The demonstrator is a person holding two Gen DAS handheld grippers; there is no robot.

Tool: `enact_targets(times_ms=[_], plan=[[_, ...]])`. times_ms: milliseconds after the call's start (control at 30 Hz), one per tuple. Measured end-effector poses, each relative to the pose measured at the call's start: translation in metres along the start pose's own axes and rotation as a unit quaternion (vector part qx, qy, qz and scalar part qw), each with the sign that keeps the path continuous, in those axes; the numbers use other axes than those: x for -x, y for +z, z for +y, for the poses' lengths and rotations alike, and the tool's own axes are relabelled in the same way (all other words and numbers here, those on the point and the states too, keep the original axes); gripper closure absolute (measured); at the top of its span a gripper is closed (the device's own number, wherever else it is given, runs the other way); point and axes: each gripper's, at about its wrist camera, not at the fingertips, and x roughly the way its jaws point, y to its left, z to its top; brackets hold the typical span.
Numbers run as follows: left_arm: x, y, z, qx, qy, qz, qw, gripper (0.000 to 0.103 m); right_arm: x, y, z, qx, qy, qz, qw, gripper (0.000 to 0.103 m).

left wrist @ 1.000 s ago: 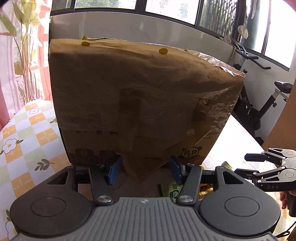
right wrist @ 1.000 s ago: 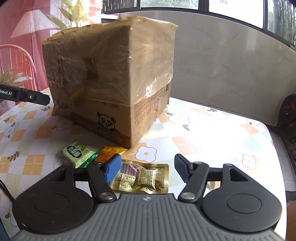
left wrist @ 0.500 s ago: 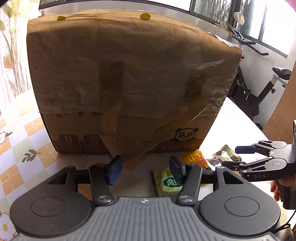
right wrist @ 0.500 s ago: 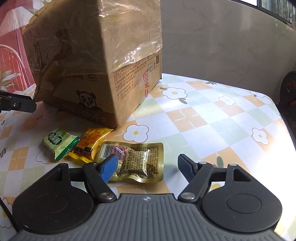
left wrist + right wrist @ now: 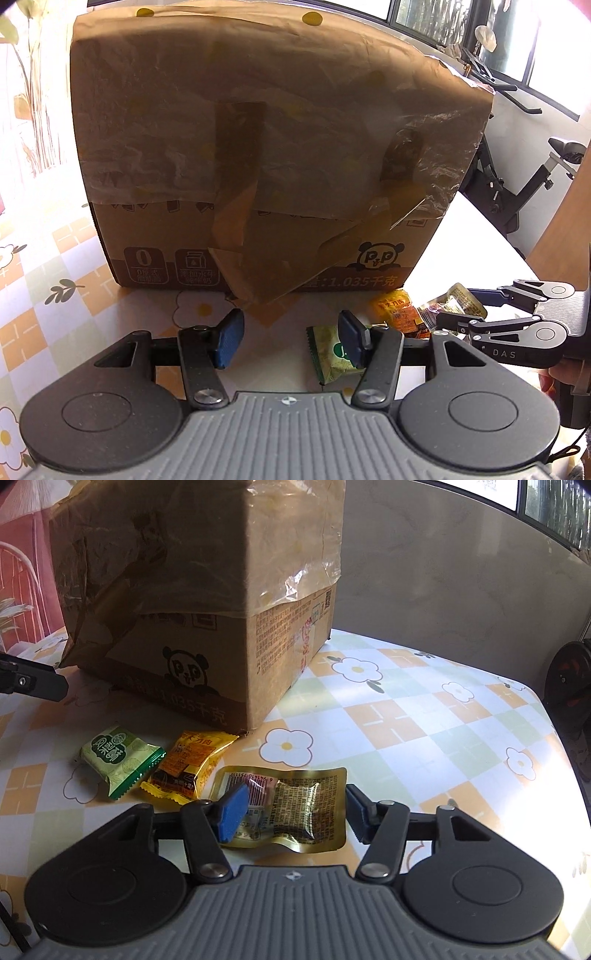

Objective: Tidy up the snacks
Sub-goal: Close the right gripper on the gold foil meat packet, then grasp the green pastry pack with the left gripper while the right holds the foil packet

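Three snacks lie on the flowered tablecloth in front of a big cardboard box [image 5: 207, 602]: a green packet [image 5: 120, 755], an orange packet [image 5: 192, 764] and a flat gold packet [image 5: 295, 805]. My right gripper [image 5: 293, 814] is low over the gold packet, and its jaws are closing with the packet between them. The blue pads [image 5: 232, 810] stand at the packet's ends, with no squeeze visible. The left wrist view also shows that gripper [image 5: 456, 304] around the gold packet [image 5: 461, 297]. My left gripper [image 5: 291, 338] stands open with nothing in it, and the green packet [image 5: 328, 350] is by its right finger.
The cardboard box [image 5: 266, 147] fills the middle of the table and blocks the view behind it. A pale wall runs behind the table [image 5: 443, 716], whose right edge drops off near an exercise bike [image 5: 517, 192]. A left gripper finger [image 5: 33, 679] pokes in at the left.
My right gripper has come down over the gold packet; its jaws widened, then narrowed around it. The left view now shows the box's base and the snacks lower and nearer.
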Motion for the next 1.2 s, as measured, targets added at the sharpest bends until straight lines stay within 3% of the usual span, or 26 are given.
enact_targets(times_ms=[167,233,267,300,733,1000,1100,1200], plan=[[-0.002,-0.005,0.000,0.002,-0.004,0.010,0.9999,0.044,0.009,-0.001,0.010,-0.006,0.006,-0.007,1.000,0.071],[-0.003,-0.007,-0.001,0.002,-0.008,0.013,0.9999,0.044,0.013,-0.002,0.017,-0.002,0.010,-0.008,1.000,0.074],[-0.004,-0.008,-0.002,0.001,-0.011,0.016,0.9998,0.044,0.014,-0.003,0.020,-0.002,0.014,-0.009,1.000,0.080],[-0.004,-0.010,-0.003,-0.001,-0.015,0.019,0.9997,0.044,0.018,-0.004,0.022,-0.004,0.016,-0.014,1.000,0.103],[-0.015,-0.018,-0.016,-0.016,-0.054,0.038,0.9977,0.045,0.025,-0.021,0.024,-0.066,0.052,-0.030,0.996,0.102],[-0.036,-0.016,-0.014,-0.018,-0.019,0.062,0.9977,0.044,0.023,-0.022,0.023,-0.070,0.055,-0.034,0.995,0.102],[-0.042,-0.017,-0.021,-0.038,-0.026,0.067,0.9967,0.033,0.025,-0.023,0.023,-0.071,0.056,-0.037,0.995,0.102],[-0.050,-0.019,-0.028,-0.063,-0.013,0.066,0.9958,0.031,0.025,-0.024,0.025,-0.070,0.054,-0.038,0.995,0.102]])
